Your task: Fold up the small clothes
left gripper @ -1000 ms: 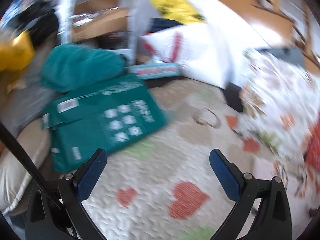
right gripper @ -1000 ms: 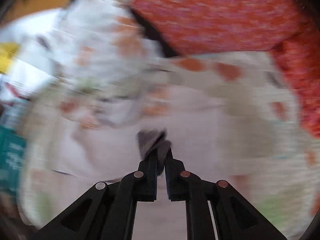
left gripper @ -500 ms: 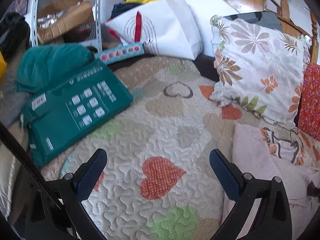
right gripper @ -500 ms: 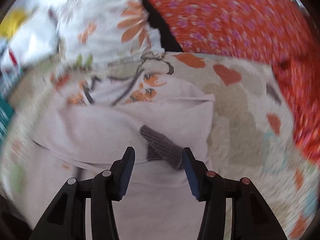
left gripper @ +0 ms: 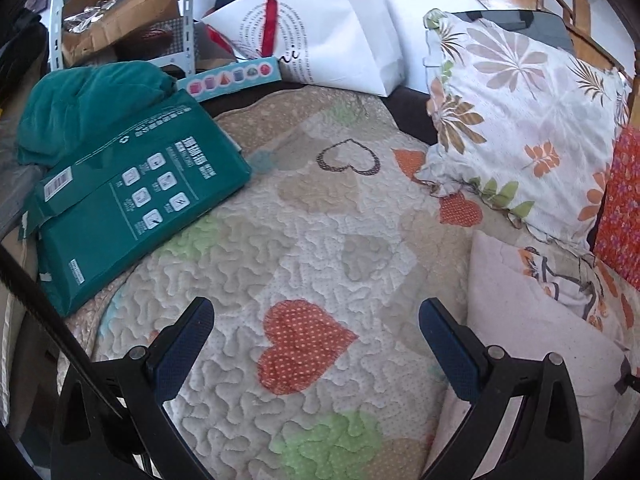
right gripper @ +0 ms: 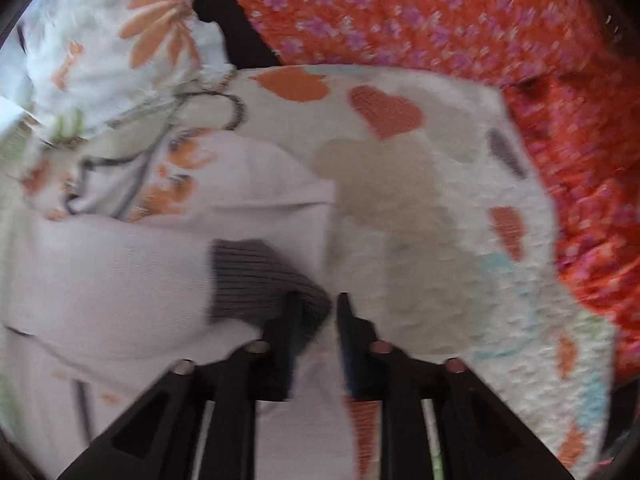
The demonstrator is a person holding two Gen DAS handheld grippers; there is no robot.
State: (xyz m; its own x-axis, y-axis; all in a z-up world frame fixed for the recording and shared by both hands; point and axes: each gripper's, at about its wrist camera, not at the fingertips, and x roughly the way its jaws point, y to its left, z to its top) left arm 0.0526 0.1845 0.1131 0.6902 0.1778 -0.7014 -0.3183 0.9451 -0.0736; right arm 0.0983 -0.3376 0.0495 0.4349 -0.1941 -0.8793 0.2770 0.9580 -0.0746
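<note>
A small pale pink top (right gripper: 120,264) with orange print and a grey ribbed cuff (right gripper: 256,276) lies on the heart-patterned quilt (right gripper: 420,220). My right gripper (right gripper: 320,304) sits at the cuff's end, jaws nearly closed with a narrow gap; the cuff overlaps the left finger (right gripper: 294,316). The view is blurred, so I cannot tell if the cuff is pinched. In the left wrist view the same top (left gripper: 532,328) lies at the right. My left gripper (left gripper: 316,324) is wide open and empty above the quilt (left gripper: 304,240).
A floral pillow (left gripper: 520,120) and an orange-red cushion (right gripper: 480,28) border the quilt at the back. A green package (left gripper: 128,200), a teal cloth (left gripper: 84,100), a white bag (left gripper: 320,40) and a cluttered shelf (left gripper: 120,20) lie at the left.
The right gripper opened from the cuff half a second ago and has now narrowed again at the cuff's end. The left gripper swung right, then settled; it stays open.
</note>
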